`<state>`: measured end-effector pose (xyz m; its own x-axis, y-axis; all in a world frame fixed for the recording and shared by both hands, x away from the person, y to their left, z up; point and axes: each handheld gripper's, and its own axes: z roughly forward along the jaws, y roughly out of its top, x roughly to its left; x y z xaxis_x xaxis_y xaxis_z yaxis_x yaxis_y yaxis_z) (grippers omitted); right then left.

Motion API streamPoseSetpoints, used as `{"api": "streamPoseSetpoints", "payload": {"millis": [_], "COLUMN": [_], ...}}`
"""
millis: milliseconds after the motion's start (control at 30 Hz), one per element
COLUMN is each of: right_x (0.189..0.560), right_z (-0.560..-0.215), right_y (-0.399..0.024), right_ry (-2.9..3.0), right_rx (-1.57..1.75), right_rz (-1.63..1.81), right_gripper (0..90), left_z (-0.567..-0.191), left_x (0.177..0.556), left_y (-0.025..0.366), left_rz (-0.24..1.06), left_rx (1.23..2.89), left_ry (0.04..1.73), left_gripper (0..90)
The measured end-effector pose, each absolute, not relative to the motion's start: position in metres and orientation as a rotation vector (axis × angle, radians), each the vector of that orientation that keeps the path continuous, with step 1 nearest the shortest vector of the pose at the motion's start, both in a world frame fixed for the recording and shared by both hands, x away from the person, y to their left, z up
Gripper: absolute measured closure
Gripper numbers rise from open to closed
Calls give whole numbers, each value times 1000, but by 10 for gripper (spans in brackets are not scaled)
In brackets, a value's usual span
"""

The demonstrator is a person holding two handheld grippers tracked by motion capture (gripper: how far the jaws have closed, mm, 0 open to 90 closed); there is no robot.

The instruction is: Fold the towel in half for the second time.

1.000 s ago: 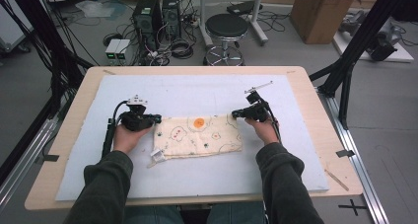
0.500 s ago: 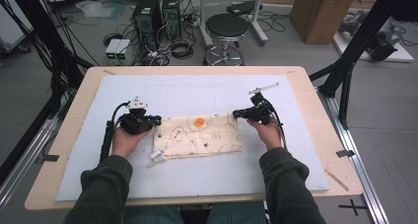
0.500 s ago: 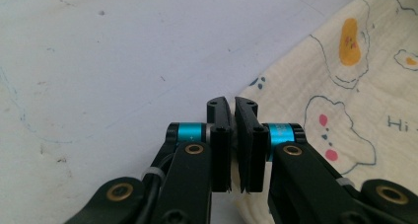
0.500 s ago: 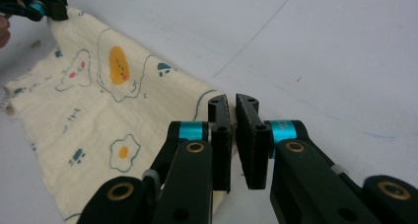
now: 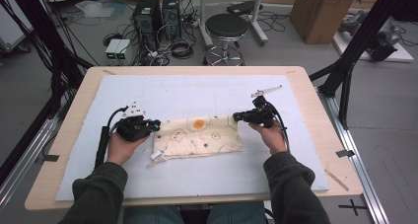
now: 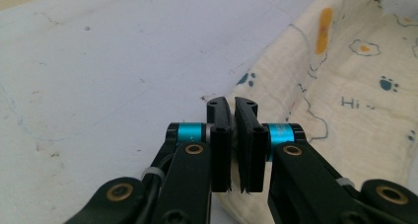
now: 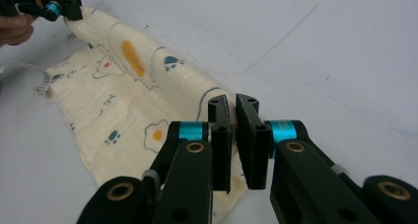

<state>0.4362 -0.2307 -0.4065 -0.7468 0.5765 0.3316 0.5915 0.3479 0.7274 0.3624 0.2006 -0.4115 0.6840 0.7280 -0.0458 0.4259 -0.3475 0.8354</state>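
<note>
The left gripper [image 5: 154,125], a black two-jaw tool with blue collars, sits at the left end of the cream cotton cloth printed with fried eggs and paw marks [image 5: 199,137], its jaws pressed together on the far left corner of the fabric; in the left gripper view the cloth edge runs in under the closed pads [image 6: 219,135] and reappears below them, so the corner looks pinched there, not merely touched. That grip makes sense for a fold or a lift: with a corner caught at each end, the far edge can be raised as one straight line without the fabric bunching. The left hand [image 5: 123,146] lies low behind its tool, forearm coming up from the near table edge, the jaws pointing level towards the cloth's middle. The cloth itself lies folded in a long band across the centre of the pale grey mat [image 5: 197,93] that covers the wooden table [image 5: 74,120], a small white label [image 5: 156,157] sticking out at its near left corner (the far edge is already curled up slightly off the mat). The right gripper [image 5: 237,117] mirrors the left at the far right corner, jaws likewise clamped on the fabric [image 7: 148,100], and the right hand [image 5: 270,134] holds it level, pointing left.
</note>
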Motion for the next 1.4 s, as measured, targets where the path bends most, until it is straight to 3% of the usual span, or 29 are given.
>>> {"api": "streamPoseSetpoints", "payload": {"millis": [1400], "right_x": [367], "right_z": [-418], "right_y": [-243], "right_ry": [-2696], "right_rx": [-914], "right_rz": [-1356], "right_gripper": [827], "left_z": [-424], "left_x": [301], "left_y": [192], "left_rz": [404], "left_rx": [2114], "left_ry": [692], "left_gripper": [829]}}
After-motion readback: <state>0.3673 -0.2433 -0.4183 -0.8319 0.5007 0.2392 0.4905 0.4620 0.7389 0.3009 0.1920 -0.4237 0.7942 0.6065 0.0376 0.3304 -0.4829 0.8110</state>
